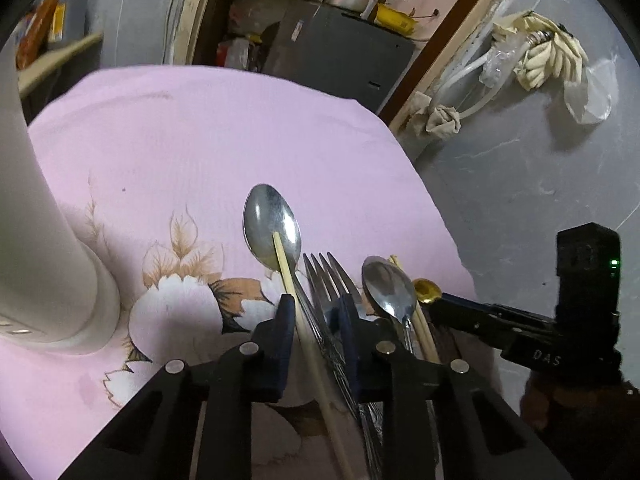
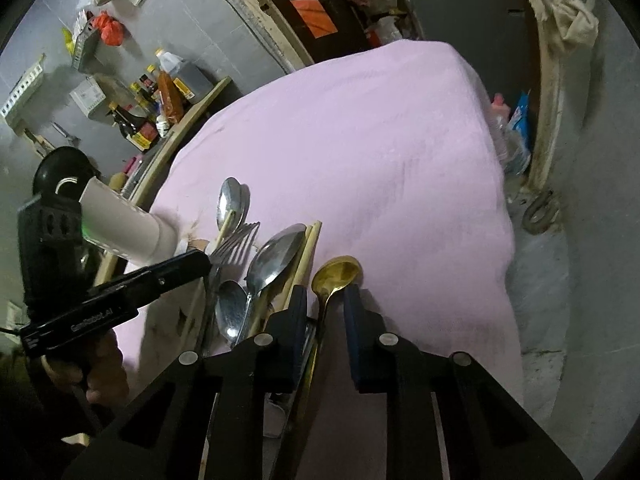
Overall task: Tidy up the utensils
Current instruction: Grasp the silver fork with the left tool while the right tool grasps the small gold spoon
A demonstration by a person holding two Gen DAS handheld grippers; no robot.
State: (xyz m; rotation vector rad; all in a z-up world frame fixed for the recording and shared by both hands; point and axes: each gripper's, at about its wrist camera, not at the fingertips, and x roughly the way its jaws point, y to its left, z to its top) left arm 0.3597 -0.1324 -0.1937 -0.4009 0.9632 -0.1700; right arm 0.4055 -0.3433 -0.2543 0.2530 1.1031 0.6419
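Utensils lie side by side on the pink flowered cloth (image 1: pixel 224 148): a large steel spoon (image 1: pixel 272 226), a wooden chopstick (image 1: pixel 294 292) across its bowl, a fork (image 1: pixel 328 276), a smaller steel spoon (image 1: pixel 390 288), more chopsticks (image 1: pixel 424 332) and a gold spoon (image 1: pixel 427 290). My left gripper (image 1: pixel 318 306) is open, its fingers either side of the chopstick and the fork handle. My right gripper (image 2: pixel 325 300) is open around the gold spoon's handle (image 2: pixel 335 276). In the right wrist view I also see the fork (image 2: pixel 236 242), two steel spoons (image 2: pixel 276 256) and chopsticks (image 2: pixel 306 252).
A white cylindrical holder (image 1: pixel 48 264) stands on the cloth at the left, also in the right wrist view (image 2: pixel 124 224). Bottles on a shelf (image 2: pixel 160 96) lie beyond the table's left edge. Grey floor (image 1: pixel 520 184) lies to the right of the table.
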